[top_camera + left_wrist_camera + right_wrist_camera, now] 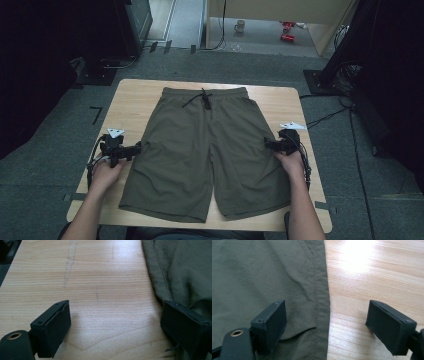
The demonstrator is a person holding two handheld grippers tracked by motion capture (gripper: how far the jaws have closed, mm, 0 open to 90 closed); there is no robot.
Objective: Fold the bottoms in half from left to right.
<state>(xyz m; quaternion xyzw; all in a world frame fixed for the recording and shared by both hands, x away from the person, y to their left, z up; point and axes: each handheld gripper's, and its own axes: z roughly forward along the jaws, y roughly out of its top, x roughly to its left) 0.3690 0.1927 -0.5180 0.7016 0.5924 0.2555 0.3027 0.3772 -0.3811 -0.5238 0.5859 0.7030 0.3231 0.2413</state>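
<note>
A pair of olive-green shorts (200, 150) lies flat on the wooden table (135, 100), waistband and black drawstring (204, 98) at the far side. My left gripper (136, 148) sits at the left leg's outer edge, jaws open. In the left gripper view the left gripper (115, 325) straddles bare wood, with one jaw over the shorts' edge (180, 270). My right gripper (268, 144) is at the right leg's outer edge. In the right gripper view the right gripper (329, 325) is open, and the shorts' side seam (317, 290) runs between the jaws.
Bare wood (290, 105) borders the shorts on both sides. Grey carpet floor surrounds the table, with cables (325, 117) at the right. Dark equipment (135, 20) stands at the far left, and a mug (240, 26) sits on the floor beyond.
</note>
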